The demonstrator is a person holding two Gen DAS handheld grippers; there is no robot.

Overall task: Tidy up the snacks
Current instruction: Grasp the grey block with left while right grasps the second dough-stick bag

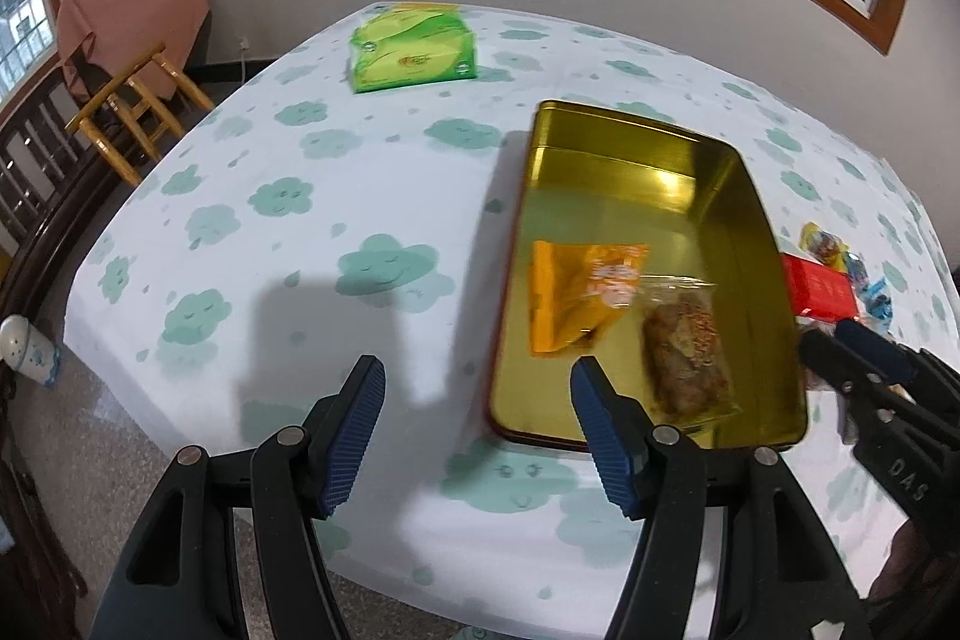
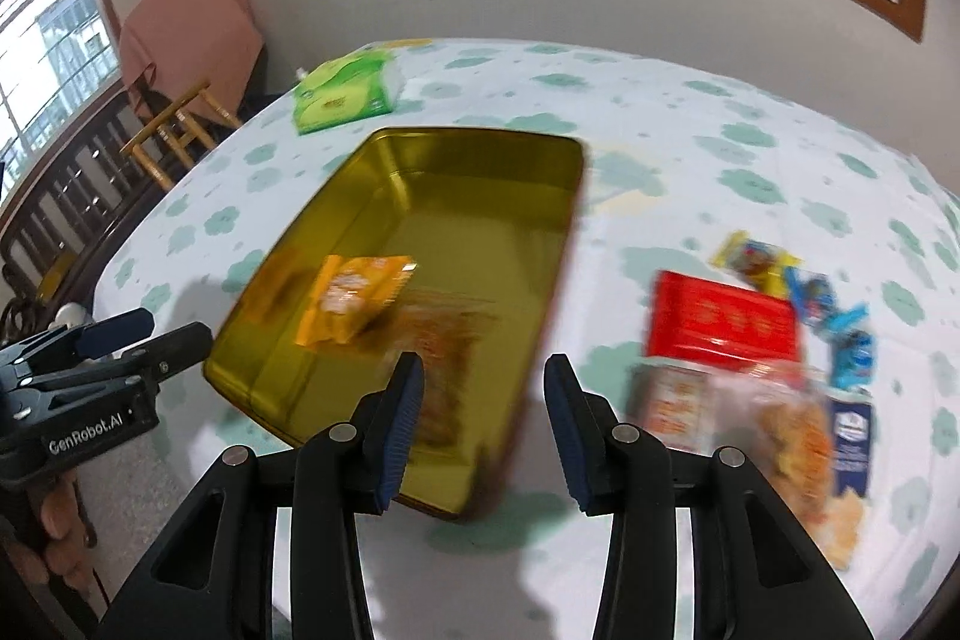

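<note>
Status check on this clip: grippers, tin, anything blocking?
Left gripper and right gripper open, empty. Gold tin holds two packets. Remaining snacks beside it. Nothing blocking.

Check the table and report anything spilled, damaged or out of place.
Nothing is spilled or visibly damaged. The gold tin holds only an orange packet and a clear-wrapped snack; the red box and other packets lie loose beside it, unsorted.

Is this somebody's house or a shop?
Probably a house: a table with a cloud-print cloth, a wooden chair by the wall, and a gold tin holding snacks.
</note>
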